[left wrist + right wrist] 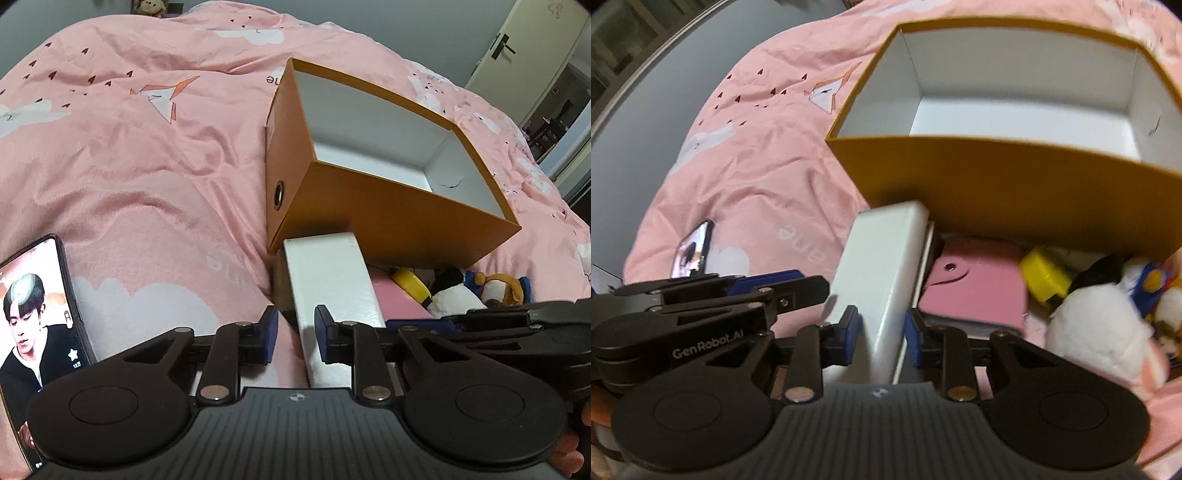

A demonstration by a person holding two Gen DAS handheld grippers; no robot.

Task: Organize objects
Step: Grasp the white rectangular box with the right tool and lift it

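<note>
An open orange box (369, 206) with a white inside lies empty on the pink bedspread and shows again in the right wrist view (997, 184). In front of it rises the thick white wall (325, 280) of a lower box. My left gripper (295, 330) is shut on that wall, one pad on its brown outer side. My right gripper (882, 332) is shut on the same white wall (882, 266). Behind the wall lie a pink wallet (975, 291), a yellow object (1045, 273) and a white plush toy (1097, 325).
A phone (37, 325) with a lit screen lies on the bedspread to the left, also in the right wrist view (692, 251). A brown plush toy (498, 290) sits by the white one. A door (535, 48) stands at the far right.
</note>
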